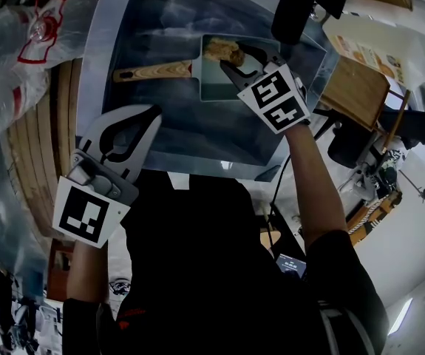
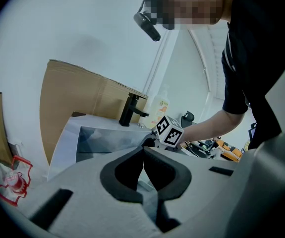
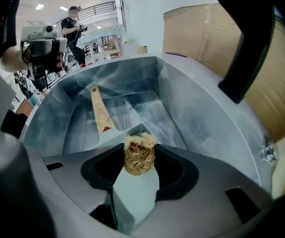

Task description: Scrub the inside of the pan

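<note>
While pinching a tan scrubber (image 3: 140, 155) tight in the right gripper (image 1: 230, 59) over the pan (image 1: 216, 86) lying in the sink (image 1: 197, 135) at upper centre, holds the left gripper (image 1: 147, 117) closed, empty, lower left.

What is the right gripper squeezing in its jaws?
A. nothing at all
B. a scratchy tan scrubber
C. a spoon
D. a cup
B: the right gripper has its jaws closed on a tan, fibrous scrubber, held over the pan.
</note>
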Demonstrator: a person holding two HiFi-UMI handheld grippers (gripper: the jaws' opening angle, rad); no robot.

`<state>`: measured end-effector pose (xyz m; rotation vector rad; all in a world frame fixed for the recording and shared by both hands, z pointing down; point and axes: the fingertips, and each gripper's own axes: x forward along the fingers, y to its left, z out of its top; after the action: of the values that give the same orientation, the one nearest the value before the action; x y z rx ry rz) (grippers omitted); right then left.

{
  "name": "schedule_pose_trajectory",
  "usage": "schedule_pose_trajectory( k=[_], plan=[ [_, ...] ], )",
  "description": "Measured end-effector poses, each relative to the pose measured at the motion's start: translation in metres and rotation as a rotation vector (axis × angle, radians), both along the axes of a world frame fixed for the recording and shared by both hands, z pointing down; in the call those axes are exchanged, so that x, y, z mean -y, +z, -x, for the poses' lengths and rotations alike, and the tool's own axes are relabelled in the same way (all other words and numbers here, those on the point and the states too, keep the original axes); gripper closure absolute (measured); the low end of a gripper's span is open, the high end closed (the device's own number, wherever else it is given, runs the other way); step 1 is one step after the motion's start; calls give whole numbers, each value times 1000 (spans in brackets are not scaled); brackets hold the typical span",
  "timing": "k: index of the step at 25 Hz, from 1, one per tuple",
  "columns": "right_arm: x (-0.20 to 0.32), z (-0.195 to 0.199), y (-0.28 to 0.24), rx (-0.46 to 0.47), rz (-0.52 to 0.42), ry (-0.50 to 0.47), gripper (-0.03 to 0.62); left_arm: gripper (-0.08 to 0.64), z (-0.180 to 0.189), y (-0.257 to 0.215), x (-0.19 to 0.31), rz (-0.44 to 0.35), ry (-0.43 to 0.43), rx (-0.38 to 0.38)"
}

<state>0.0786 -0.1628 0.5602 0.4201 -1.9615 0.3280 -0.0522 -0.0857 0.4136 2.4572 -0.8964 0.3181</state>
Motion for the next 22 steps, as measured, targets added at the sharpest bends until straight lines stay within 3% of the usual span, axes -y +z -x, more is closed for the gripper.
schedule_pose_trajectory(
  k=[22],
  plan=[
    [18, -77, 0, -162, -47, -17, 403, 540, -60, 1, 12, 10, 89, 13]
  ],
)
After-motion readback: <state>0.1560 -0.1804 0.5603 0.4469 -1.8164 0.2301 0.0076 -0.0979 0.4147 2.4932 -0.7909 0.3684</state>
